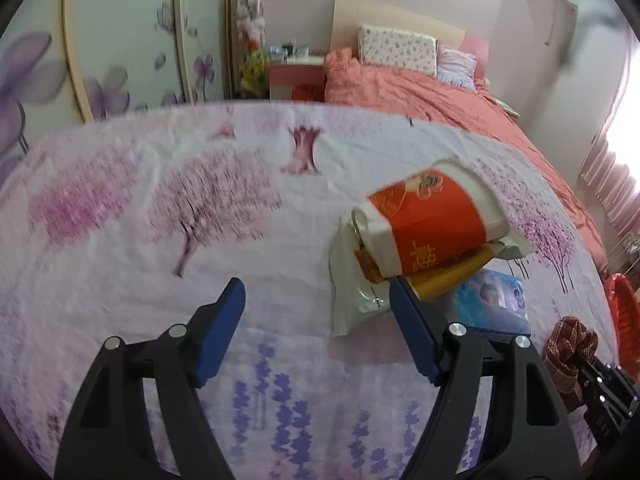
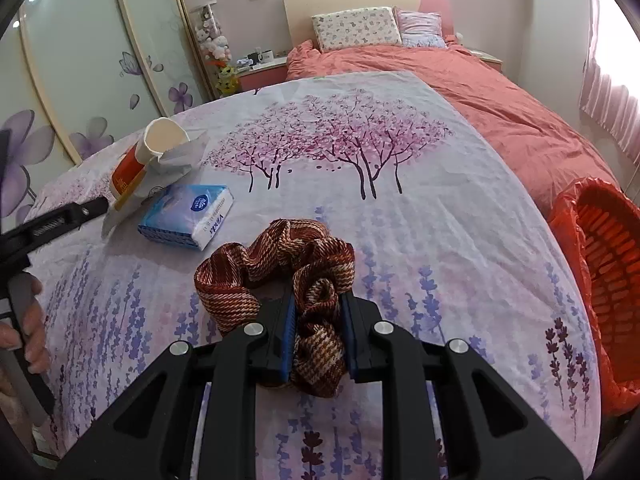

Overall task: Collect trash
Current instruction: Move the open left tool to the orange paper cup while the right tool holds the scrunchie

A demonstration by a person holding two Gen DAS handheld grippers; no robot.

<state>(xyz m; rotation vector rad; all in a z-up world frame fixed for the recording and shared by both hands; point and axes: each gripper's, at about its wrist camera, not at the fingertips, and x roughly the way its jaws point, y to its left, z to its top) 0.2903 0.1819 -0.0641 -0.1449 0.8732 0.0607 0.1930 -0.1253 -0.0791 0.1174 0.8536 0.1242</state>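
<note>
A red and white paper cup lies on its side on crumpled white wrappers and a yellow packet on the flowered cloth; it also shows in the right wrist view. My left gripper is open, its right finger touching the pile's near edge. My right gripper is shut on a brown checked scrunchie, which also shows in the left wrist view, resting on the cloth. An orange bin with a red liner stands at the right.
A blue tissue pack lies beside the cup pile. The flowered cloth covers a table. A bed with a pink duvet lies behind, wardrobe doors at left, a nightstand beyond.
</note>
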